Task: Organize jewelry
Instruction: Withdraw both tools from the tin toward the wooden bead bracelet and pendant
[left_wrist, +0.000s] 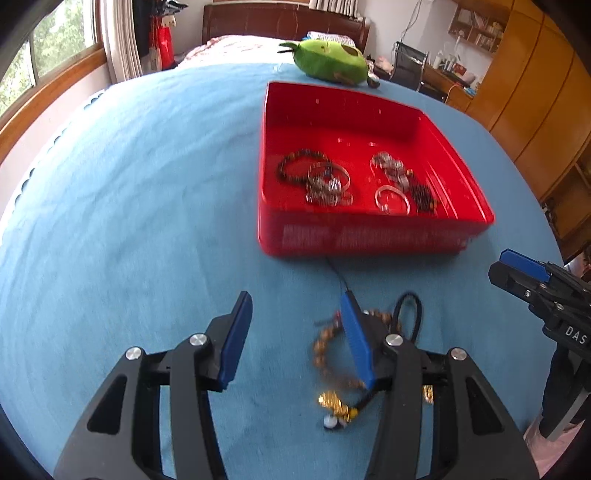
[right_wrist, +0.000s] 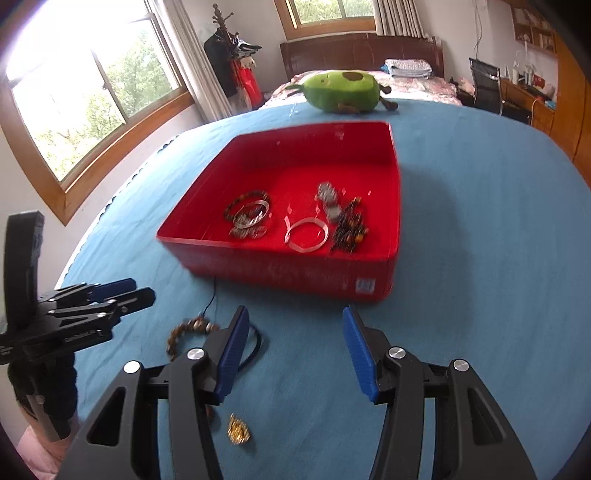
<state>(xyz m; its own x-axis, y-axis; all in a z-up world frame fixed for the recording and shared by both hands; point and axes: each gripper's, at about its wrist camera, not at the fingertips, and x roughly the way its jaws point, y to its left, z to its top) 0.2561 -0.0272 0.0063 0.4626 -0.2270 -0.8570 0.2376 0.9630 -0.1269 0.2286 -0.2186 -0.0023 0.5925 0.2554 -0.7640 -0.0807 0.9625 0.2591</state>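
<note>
A red tray (left_wrist: 369, 240) (right_wrist: 280, 269) sits on the blue bedspread and holds several bracelets: a dark bead ring (left_wrist: 295, 162), silver bangles (left_wrist: 328, 181) (right_wrist: 306, 234) and dark beads (right_wrist: 349, 229). A brown bead bracelet (left_wrist: 325, 350) (right_wrist: 184, 332), a black cord loop (left_wrist: 408, 310) and a gold ornament (left_wrist: 332, 402) (right_wrist: 238, 432) lie on the cloth in front of the tray. My left gripper (left_wrist: 297, 334) is open above the cloth, its right finger over the bead bracelet. My right gripper (right_wrist: 295, 350) is open with nothing between its fingers.
A green avocado plush (left_wrist: 328, 61) (right_wrist: 345, 90) lies behind the tray. A thin dark cord (left_wrist: 338, 273) runs from the tray's front to the bracelet. Windows stand at the left, a desk, chair and wooden wardrobe at the right. Bare blue bedspread (left_wrist: 129, 203) stretches left of the tray.
</note>
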